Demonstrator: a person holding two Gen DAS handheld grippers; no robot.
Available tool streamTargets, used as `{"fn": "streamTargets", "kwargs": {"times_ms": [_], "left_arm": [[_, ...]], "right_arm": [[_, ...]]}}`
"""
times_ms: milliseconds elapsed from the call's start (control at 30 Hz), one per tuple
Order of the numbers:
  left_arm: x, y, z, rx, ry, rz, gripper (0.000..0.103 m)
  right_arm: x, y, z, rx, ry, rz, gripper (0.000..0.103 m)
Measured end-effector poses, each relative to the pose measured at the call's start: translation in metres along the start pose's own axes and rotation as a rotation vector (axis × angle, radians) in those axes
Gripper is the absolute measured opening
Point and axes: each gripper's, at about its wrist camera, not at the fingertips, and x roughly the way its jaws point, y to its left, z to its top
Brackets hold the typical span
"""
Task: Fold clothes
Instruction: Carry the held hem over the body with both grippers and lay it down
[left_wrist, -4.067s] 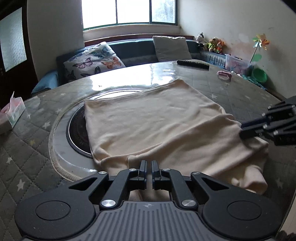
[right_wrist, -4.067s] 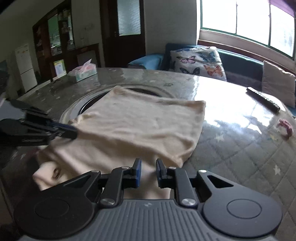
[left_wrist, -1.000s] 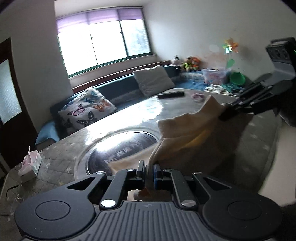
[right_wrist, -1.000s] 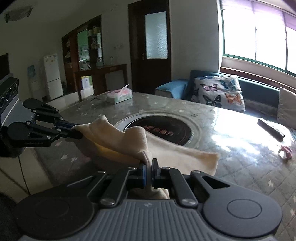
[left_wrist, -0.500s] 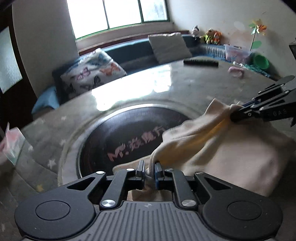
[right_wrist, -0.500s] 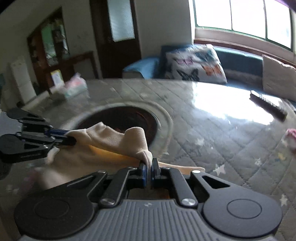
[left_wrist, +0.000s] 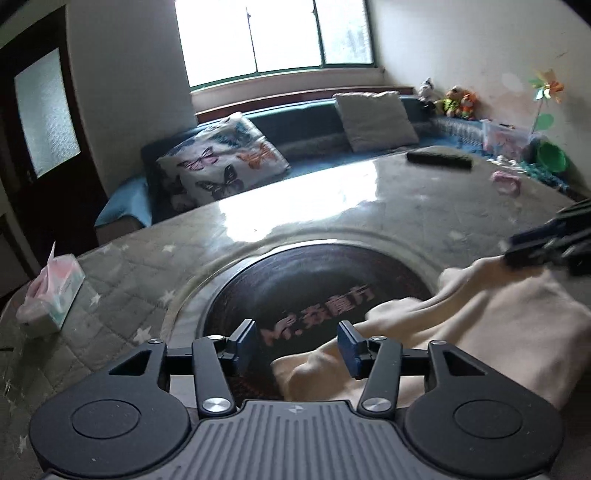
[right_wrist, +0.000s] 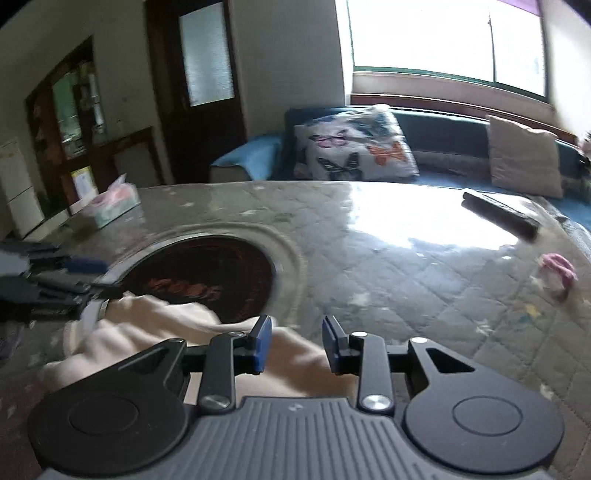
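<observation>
Now my left gripper (left_wrist: 297, 345) and my right gripper (right_wrist: 297, 343) are both opening, the blue pads clear of the cream garment (left_wrist: 498, 332), which lies bunched under and between them on the near side of the table (left_wrist: 406, 206), partly over the dark round inset (left_wrist: 314, 280) at its middle. I judge this the release after a fold, and the next move calls for drawing back, finding fresh edges and smoothing the lumpy layer. Off at the table's left edge, a tissue box (left_wrist: 51, 295) shows tissues poking out.
</observation>
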Motion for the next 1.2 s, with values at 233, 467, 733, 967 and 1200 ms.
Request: {"fn": "streamTargets", "kwargs": {"times_ms": [233,467,733,967,1200], "left_arm": [[0.011,-0.027,0.006,0.063,0.023,-0.060,0.074],[0.052,-0.029,0.011,0.077,0.094,-0.059,0.074],[0.070,-0.022,0.011,0.033,0.115,-0.047,0.080],[0.070,-0.021,0.011,0.028,0.115,-0.041,0.082],[0.071,-0.020,0.012,0.022,0.127,-0.044,0.083]], "right_arm": [[0.033,0.027,0.003,-0.055,0.063,0.051,0.031],[0.055,0.024,0.003,-0.035,0.100,0.044,0.030],[0.060,0.026,0.001,-0.052,0.077,0.020,0.030],[0.061,0.036,0.002,-0.106,0.079,0.021,0.031],[0.039,0.058,-0.003,-0.184,0.061,0.062,0.037]]}}
